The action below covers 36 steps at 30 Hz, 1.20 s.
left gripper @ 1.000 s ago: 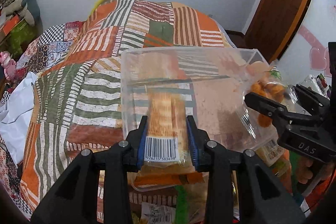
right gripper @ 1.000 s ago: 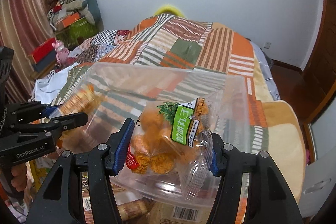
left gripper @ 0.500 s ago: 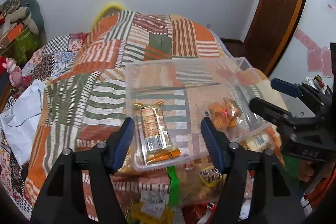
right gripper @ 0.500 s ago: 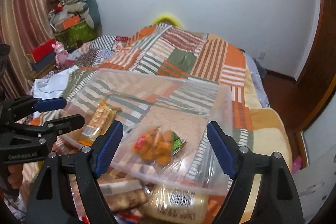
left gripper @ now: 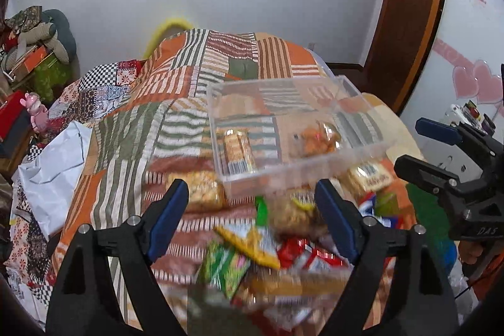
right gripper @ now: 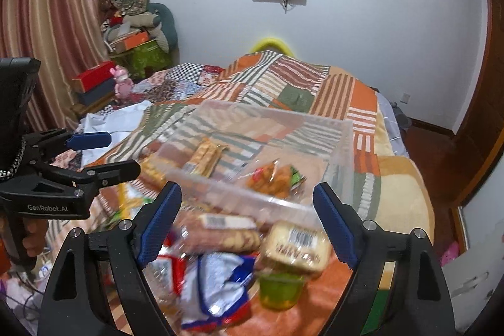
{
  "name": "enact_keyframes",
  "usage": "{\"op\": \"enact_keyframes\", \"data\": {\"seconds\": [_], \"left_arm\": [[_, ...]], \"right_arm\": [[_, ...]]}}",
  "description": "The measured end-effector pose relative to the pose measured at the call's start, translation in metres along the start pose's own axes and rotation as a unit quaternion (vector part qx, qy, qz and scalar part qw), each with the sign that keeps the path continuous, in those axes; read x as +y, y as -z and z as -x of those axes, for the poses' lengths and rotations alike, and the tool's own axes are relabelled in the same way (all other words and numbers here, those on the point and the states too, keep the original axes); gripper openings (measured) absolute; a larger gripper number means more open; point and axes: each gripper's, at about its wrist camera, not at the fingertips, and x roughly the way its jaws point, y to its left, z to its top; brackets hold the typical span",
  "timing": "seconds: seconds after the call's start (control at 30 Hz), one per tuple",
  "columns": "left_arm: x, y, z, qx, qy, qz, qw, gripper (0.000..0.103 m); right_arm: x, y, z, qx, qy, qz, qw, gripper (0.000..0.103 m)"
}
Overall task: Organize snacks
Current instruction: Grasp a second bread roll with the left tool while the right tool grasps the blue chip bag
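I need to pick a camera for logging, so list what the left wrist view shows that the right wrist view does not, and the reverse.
Left wrist only: pink heart stickers on the white surface at right, and a green-and-pink snack packet.

Right wrist only: the striped reddish curtain, a small green jelly cup, a blue-and-white wrapper.

Both: the clear plastic bin holding a long biscuit pack and an orange snack bag, the patchwork quilt, and both grippers with jaws open.
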Motion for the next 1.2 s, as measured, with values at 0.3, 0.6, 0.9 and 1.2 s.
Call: {"op": "enact_keyframes", "data": {"seconds": [0.3,0.6,0.9,1.2], "left_arm": [[-0.007,0.05,0.009,0.035,0.01,0.011,0.9993,0.085],[-0.035,0.065,-0.002,0.043,0.014,0.018,0.9988,0.085],[-0.046,0.076,-0.018,0.049,-0.028,-0.001,0.9984,0.085],[-0.015,0.094,-0.003,0.061,-0.026,0.046,0.9968,0.089]], "right_arm": [[-0.001,0.039,-0.008,0.032,-0.014,-0.029,0.999,0.084],[-0.016,0.071,-0.012,0.064,-0.011,-0.064,0.996,0.084],[-0.015,0.085,-0.007,0.068,-0.022,-0.072,0.995,0.084],[-0.003,0.089,-0.019,0.081,-0.05,-0.063,0.993,0.08]]}}
